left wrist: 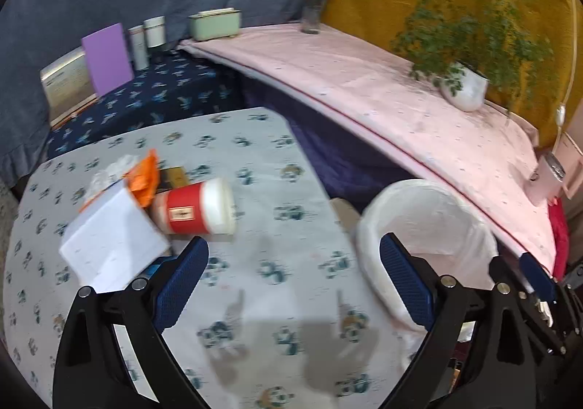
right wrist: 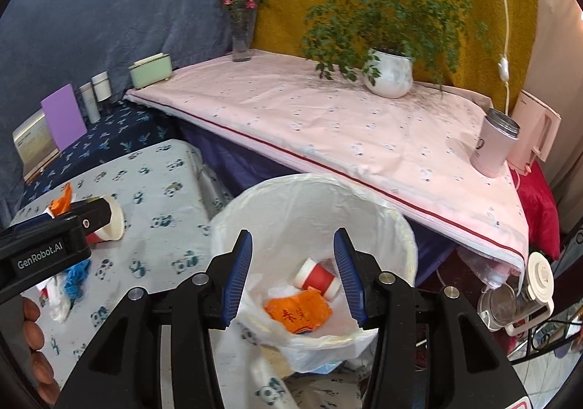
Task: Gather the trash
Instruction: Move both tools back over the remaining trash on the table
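Observation:
A white bin lined with a plastic bag (right wrist: pixel 309 215) stands beside the panda-print table (right wrist: pixel 160 197). Inside it lie a red paper cup (right wrist: pixel 317 277) and an orange wrapper (right wrist: pixel 298 310). My right gripper (right wrist: pixel 293 277) hangs open above the bin mouth, holding nothing. My left gripper (left wrist: pixel 293 281) is open over the table (left wrist: pixel 291 172), just short of a second red cup (left wrist: pixel 193 208) lying on its side. Beside that cup are a white box (left wrist: pixel 113 241), an orange wrapper (left wrist: pixel 145 179) and crumpled tissue (left wrist: pixel 113 168). The bin (left wrist: pixel 430 219) lies right of the left gripper.
A blue scrap (right wrist: pixel 76 274) and white plastic (right wrist: pixel 58 303) lie near the table's front. Behind runs a pink-covered surface (right wrist: pixel 309 117) with a potted plant (right wrist: pixel 390 75), flower vase (right wrist: pixel 241 41), green box (right wrist: pixel 151 70) and pink tumbler (right wrist: pixel 493 141). A glass kettle (right wrist: pixel 510 303) sits low right.

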Tool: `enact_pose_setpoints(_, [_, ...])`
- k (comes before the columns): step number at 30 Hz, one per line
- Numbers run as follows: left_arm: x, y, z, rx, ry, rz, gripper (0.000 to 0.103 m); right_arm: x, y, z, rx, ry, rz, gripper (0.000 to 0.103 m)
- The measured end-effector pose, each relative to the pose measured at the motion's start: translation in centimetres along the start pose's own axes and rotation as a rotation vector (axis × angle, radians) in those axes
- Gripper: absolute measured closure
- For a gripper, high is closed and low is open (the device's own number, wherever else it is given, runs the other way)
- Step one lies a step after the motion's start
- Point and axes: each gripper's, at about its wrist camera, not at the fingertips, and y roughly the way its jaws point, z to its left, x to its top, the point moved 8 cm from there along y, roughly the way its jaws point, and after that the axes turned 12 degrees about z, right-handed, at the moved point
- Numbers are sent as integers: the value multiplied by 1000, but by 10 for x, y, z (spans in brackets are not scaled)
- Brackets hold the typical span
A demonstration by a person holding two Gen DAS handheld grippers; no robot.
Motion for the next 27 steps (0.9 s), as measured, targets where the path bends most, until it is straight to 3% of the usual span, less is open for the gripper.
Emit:
enact_pose_setpoints(14, [-25,-7,147,133,-198,13,12,-10,2,106,103,-148,25,57])
enact_pose_setpoints(27, [-29,9,205,113,-194,19,21,-17,10,182,159,-247,51,57])
